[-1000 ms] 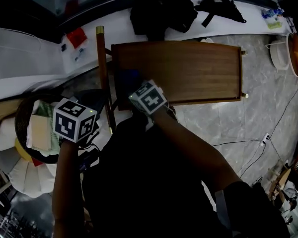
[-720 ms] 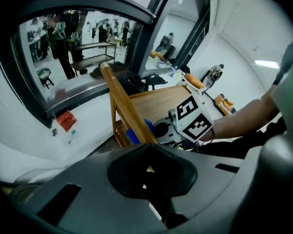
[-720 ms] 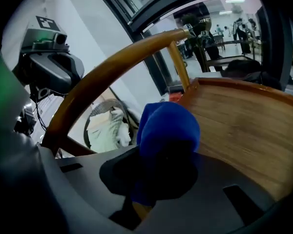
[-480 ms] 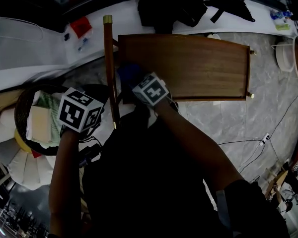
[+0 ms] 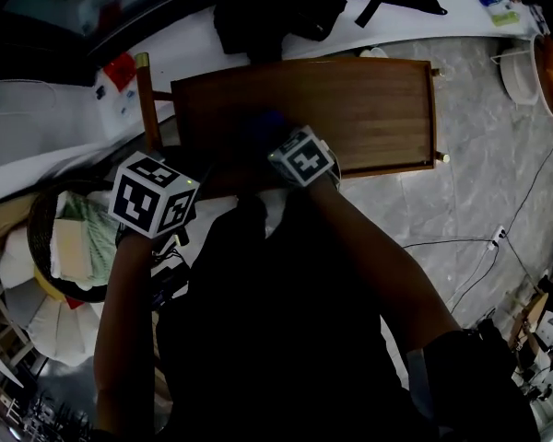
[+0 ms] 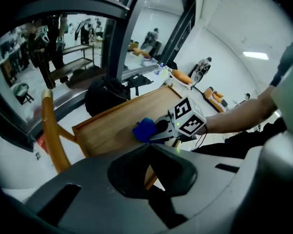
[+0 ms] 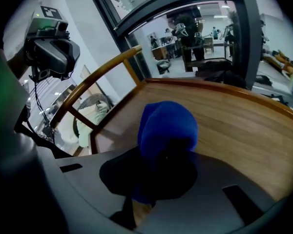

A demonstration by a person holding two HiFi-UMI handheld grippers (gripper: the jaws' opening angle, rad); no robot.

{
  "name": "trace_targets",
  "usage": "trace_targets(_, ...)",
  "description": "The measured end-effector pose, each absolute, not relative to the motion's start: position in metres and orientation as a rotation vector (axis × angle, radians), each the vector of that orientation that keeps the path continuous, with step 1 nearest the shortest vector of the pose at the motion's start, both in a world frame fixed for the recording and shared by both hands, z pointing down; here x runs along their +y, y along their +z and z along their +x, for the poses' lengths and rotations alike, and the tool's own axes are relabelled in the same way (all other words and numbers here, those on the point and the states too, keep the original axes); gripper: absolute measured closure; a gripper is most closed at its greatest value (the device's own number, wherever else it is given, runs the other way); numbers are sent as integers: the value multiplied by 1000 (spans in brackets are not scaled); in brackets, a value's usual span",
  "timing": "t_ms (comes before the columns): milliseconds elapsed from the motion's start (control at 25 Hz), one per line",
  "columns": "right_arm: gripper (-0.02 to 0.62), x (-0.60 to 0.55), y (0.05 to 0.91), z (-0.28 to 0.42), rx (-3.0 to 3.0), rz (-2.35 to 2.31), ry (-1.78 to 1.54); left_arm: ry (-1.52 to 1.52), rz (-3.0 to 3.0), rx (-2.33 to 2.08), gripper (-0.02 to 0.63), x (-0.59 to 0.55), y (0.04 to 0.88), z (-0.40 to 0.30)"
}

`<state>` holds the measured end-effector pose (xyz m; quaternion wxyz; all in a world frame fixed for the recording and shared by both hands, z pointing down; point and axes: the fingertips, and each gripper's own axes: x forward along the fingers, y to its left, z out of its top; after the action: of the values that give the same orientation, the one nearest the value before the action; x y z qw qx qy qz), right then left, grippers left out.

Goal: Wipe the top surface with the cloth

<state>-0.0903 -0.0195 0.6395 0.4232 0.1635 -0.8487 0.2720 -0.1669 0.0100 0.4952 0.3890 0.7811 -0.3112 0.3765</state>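
Blue cloth (image 7: 168, 130), rounded wad in R gripper (image 6: 156, 133), on wood top (image 7: 244, 126).

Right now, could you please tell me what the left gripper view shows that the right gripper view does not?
Only the left gripper view: the right gripper seen from outside with its marker cube, the person's forearm, and a black bag behind the top.
Only the right gripper view: the left gripper held up beyond the rail, and a basket below it.
Both: the blue cloth clamped in the right gripper on the wooden top, and the curved rail.
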Motion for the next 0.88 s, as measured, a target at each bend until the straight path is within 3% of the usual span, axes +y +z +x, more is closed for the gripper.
trace_targets(480,534,-75,635,108,-2013,645,721,931,2068,-634,598,-35,496,-10)
trace_targets(880,534,-120,622,244,-1828,832,571,906,2110,-588,598,-57,493,51)
